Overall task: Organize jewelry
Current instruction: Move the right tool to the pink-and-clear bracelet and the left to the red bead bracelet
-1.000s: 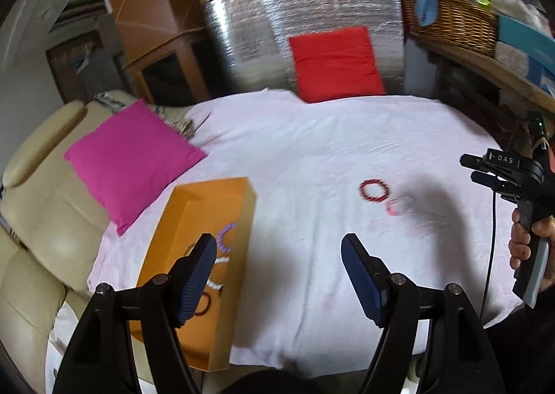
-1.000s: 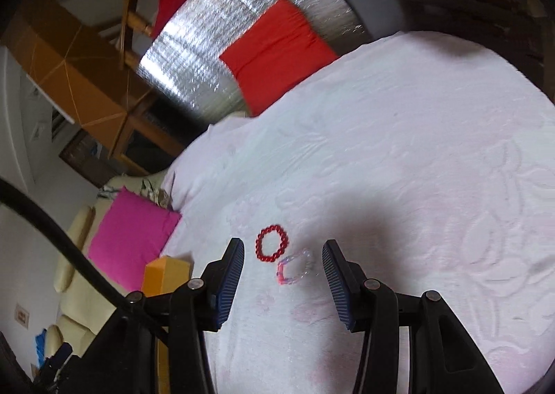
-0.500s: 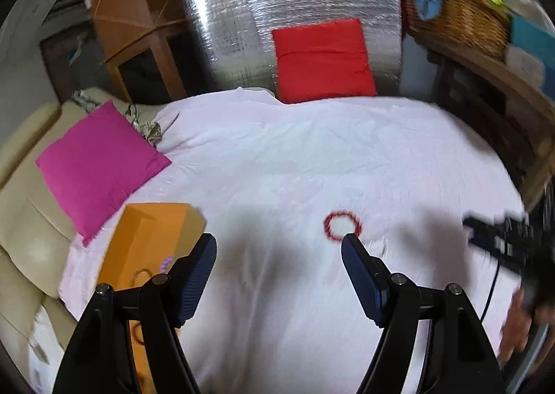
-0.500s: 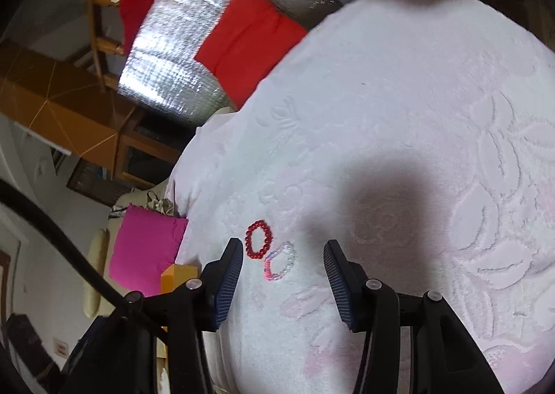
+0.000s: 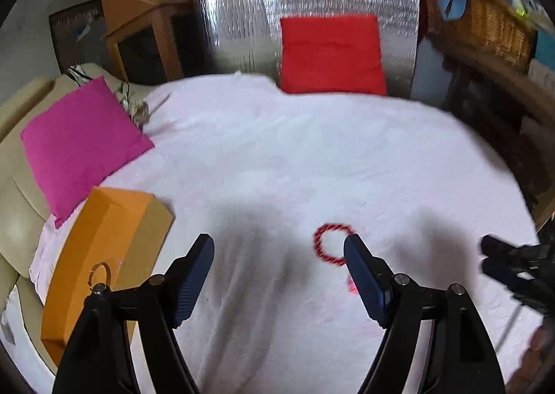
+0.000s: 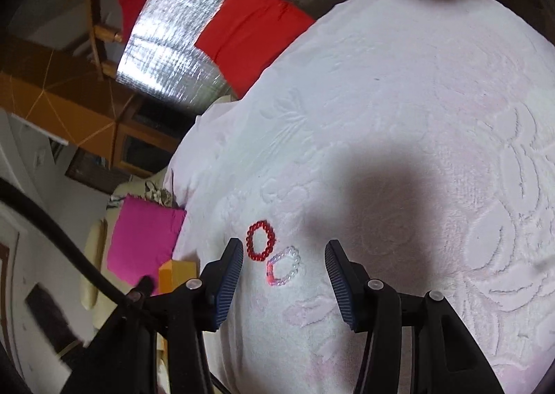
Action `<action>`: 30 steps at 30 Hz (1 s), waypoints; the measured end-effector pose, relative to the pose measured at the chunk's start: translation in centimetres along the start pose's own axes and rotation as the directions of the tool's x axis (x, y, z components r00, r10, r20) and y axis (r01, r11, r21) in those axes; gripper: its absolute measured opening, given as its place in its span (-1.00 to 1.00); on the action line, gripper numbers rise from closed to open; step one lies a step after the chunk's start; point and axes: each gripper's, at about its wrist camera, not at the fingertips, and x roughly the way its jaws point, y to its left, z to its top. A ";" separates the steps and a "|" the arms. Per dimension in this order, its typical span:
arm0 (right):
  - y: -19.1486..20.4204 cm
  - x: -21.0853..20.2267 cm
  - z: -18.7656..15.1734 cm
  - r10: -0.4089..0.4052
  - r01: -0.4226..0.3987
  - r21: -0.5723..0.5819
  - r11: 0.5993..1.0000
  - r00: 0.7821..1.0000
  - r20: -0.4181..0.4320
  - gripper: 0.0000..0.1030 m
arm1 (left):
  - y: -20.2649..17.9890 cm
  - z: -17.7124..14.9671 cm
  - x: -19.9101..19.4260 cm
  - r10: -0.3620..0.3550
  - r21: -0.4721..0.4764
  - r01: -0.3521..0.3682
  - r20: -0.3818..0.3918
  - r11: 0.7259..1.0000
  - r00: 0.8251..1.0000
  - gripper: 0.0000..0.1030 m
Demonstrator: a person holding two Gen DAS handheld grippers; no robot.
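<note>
A: We start at the left. The orange box (image 5: 104, 255) lies at nine o'clock on the white cloth (image 5: 277, 151), lid off. We count one gold ring (image 5: 100, 272) inside; the rest of its contents are hidden or too blurred to list.

B: We judge it sits at the cloth's edge so sorted pieces can be dropped in without crossing the work area. And the left gripper (image 5: 279, 269)?

A: Jaws wide apart, holding nothing, poised above the cloth. The red bracelet (image 5: 331, 243) lies flat just inside its right finger, at about one o'clock from the midpoint.

B: From the right wrist view we log the right gripper (image 6: 282, 271) likewise spread and empty. The red bracelet (image 6: 261, 240) sits at eleven o'clock, the clear bracelet (image 6: 284, 266) dead centre between the fingers, the two touching or nearly so.

A: We read that alignment as a pick-up being lined up on the clear one. Both bracelets remain outside the box.
</note>
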 end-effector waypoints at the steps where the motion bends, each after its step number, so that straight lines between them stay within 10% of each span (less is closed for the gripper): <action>1: 0.2 0.1 -0.2 -0.012 0.012 -0.016 1.000 1.000 -0.004 0.03 | 0.1 -0.2 0.7 0.008 0.005 -0.008 -0.011 1.000 1.000 0.51; 15: 2.3 5.0 -1.7 -0.193 0.188 -0.153 0.970 0.981 -0.013 -0.06 | 3.0 -2.3 8.1 -0.008 0.140 0.014 -0.039 0.990 0.999 0.51; 30: 3.6 11.2 -3.1 -0.345 0.330 -0.231 0.915 0.938 -0.029 -0.46 | 6.3 -2.4 11.7 -0.094 0.059 0.102 -0.133 0.993 0.987 0.51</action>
